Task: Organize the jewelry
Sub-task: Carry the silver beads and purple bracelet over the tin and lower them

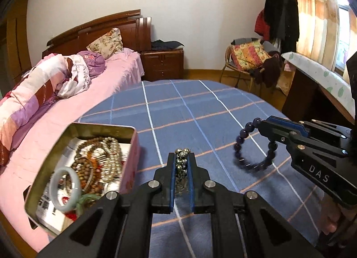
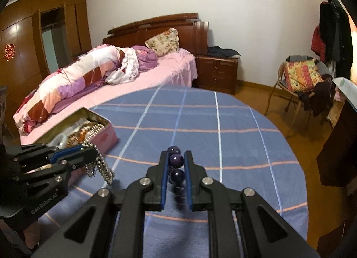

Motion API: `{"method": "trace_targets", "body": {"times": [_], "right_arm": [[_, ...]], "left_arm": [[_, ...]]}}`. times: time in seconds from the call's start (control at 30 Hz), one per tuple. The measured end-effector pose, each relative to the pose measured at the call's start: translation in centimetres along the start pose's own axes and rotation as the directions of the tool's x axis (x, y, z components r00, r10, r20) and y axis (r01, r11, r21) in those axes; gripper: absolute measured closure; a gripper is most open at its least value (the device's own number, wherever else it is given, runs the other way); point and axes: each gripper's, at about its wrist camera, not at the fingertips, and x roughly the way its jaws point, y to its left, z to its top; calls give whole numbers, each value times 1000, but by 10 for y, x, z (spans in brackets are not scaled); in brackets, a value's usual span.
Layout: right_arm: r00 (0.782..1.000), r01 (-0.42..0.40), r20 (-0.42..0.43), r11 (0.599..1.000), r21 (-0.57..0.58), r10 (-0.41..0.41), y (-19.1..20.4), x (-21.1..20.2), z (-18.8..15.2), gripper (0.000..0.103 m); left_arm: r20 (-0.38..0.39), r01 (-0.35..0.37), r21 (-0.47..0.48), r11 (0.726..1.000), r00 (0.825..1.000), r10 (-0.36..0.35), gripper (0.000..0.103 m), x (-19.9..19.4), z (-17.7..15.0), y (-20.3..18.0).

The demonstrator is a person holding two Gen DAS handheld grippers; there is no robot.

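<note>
black fingers of the left gripper (image 1: 181,164) pinch a silver bead chain (image 1: 181,160) above the blue checked desk (image 1: 200,110), lifted clear, likely for sorting. just left stands an open pink tin (image 1: 131,146) heaped with wooden beads and a pale bangle (image 1: 64,188). at right, the right gripper (image 1: 261,125) carries a dark purple bracelet (image 1: 252,148) in the air.

from the right wrist, its fingers (image 2: 187,168) are clamped on the purple beads (image 2: 176,159); the chain (image 2: 104,168) hangs from the left gripper (image 2: 89,149) near the tin (image 2: 107,135), seemingly its destination.
</note>
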Motion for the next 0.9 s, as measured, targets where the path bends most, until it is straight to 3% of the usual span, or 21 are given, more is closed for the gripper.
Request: {"method": "trace_targets", "body": {"times": [0.4, 0.9], "right_arm": [[998, -46, 50, 997, -56, 49, 23, -9, 23, 87], [988, -123, 80, 983, -134, 135, 74, -6, 47, 87]], "left_arm": [[33, -43, -58, 997, 998, 45, 94, -29, 5, 33], [54, -141, -171, 975, 987, 152, 94, -52, 4, 106]]}}
